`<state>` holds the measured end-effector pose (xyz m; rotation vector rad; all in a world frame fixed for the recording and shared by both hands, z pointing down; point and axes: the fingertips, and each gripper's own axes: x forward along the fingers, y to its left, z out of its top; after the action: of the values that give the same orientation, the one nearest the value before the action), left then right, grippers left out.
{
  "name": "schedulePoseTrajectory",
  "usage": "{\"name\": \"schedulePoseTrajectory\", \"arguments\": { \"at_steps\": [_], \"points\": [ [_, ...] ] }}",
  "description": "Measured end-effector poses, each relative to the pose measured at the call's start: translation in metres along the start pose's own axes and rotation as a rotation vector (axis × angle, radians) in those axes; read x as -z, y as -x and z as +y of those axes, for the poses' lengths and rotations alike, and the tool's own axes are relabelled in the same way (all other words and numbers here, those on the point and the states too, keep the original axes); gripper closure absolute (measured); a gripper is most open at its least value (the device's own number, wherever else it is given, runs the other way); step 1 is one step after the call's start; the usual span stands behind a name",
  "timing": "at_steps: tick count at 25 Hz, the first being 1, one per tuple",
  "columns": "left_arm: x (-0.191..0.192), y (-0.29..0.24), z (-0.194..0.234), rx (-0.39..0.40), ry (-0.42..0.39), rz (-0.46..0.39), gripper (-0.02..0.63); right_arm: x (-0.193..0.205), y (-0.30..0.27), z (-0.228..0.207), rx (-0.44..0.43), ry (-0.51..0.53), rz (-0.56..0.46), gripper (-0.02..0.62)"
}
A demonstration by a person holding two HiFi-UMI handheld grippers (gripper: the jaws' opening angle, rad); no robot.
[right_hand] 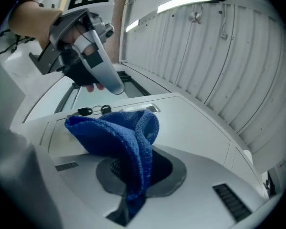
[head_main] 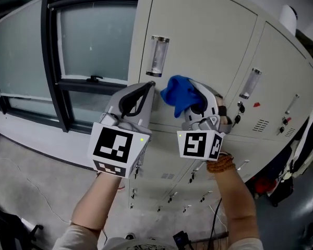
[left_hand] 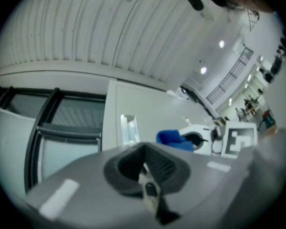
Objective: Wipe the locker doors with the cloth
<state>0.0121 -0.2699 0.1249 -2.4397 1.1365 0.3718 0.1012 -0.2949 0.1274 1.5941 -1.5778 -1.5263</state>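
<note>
So the person has both grippers up in front of a row of cream locker doors (head_main: 203,30), with a window (head_main: 88,40) off to the left.

The right gripper (head_main: 197,102) has its jaws clamped on a blue cloth (head_main: 178,94). In the right gripper view the cloth (right_hand: 126,137) is pinched down low between the jaws of the right gripper (right_hand: 133,185), and the rest bunches up in a loose fold above them. It sits right in front of the door just beside a clear label holder (head_main: 157,56). I honestly can't tell if the fabric is touching the metal or just close to it.

The left gripper (head_main: 147,86) is just beside it on the left, jaws closed together with nothing between them. The left gripper view backs that up: the left gripper (left_hand: 147,178) has its pads meeting, and the cloth (left_hand: 174,138) shows over on the other tool.

Other bits: each gripper carries its marker cube, left (head_main: 116,147) and right (head_main: 200,144). There's a bead bracelet (head_main: 220,164) on the right wrist. A set of keys (right_hand: 93,110) hangs at the door beyond the cloth. A second label holder (head_main: 250,83) is on the next door over to the right.
</note>
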Motion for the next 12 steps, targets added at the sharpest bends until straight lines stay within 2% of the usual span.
{"name": "schedulePoseTrajectory", "arguments": {
  "at_steps": [12],
  "points": [
    [-0.086, -0.034, 0.002, 0.005, -0.090, -0.115, 0.604, -0.053, -0.064, -0.134, 0.087, 0.031, -0.040, 0.566]
  ]
}}
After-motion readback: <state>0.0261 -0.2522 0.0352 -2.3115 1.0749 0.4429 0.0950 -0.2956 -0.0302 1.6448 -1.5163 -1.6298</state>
